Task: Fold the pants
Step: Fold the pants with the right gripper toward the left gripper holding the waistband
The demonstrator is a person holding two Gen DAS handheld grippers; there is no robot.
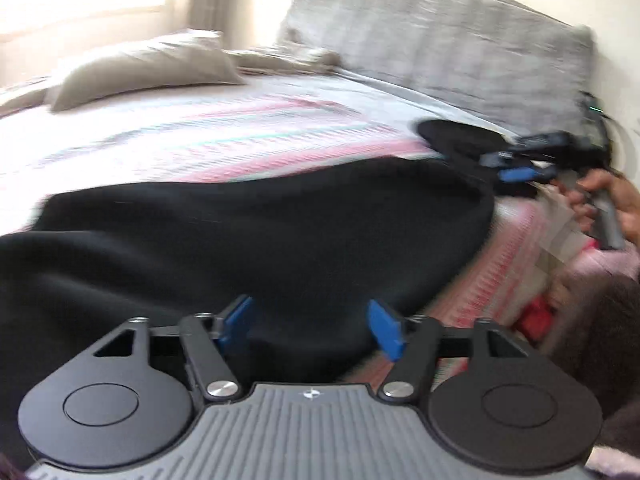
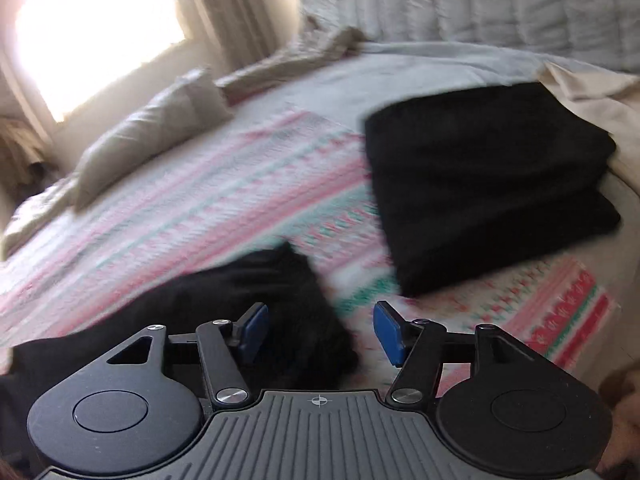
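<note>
Black pants (image 1: pixel 256 236) lie spread across the striped bed cover (image 1: pixel 224 136), filling the middle of the left wrist view. My left gripper (image 1: pixel 311 326) hovers over their near edge. It is open, and its blue pads (image 1: pixel 386 330) stand apart with cloth under them but not pinched. In the right wrist view one end of the pants (image 2: pixel 272 300) lies bunched below my right gripper (image 2: pixel 320 332), which is also open with nothing pinched. From the left wrist view the right gripper (image 1: pixel 508 166) shows blurred at the far right, held by a hand (image 1: pixel 600 204).
A folded stack of black clothes (image 2: pixel 488 184) sits on the bed cover (image 2: pixel 208 208) to the right. A beige pillow (image 2: pixel 152 128) lies at the left below a bright window (image 2: pixel 96 28). A grey quilted cushion (image 1: pixel 440 40) stands at the back.
</note>
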